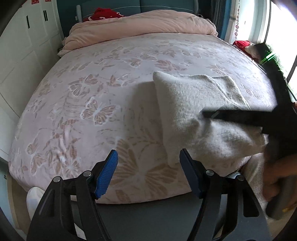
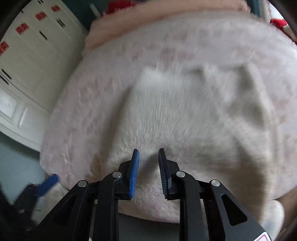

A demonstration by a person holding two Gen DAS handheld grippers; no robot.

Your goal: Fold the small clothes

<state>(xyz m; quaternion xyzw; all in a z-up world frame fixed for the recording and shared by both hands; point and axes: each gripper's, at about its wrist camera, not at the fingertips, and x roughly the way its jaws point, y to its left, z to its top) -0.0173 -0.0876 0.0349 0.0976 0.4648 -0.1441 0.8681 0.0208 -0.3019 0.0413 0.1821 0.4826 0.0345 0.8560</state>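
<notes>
A small white fuzzy garment (image 1: 193,103) lies on the pink butterfly-print bed (image 1: 92,103), right of centre, partly folded with a raised near edge. My left gripper (image 1: 148,166) is open and empty, hovering over the bed's front edge just left of the garment's near corner. My right gripper (image 1: 209,114) reaches in from the right with its tip on the garment. In the blurred right wrist view the garment (image 2: 176,111) spreads ahead of the right gripper (image 2: 148,159), whose blue pads stand a little apart with no cloth between them.
A pink quilt (image 1: 141,24) is bunched at the head of the bed with a red item (image 1: 105,13) behind it. White wardrobe doors (image 1: 24,48) stand on the left. A window (image 1: 278,27) is on the right.
</notes>
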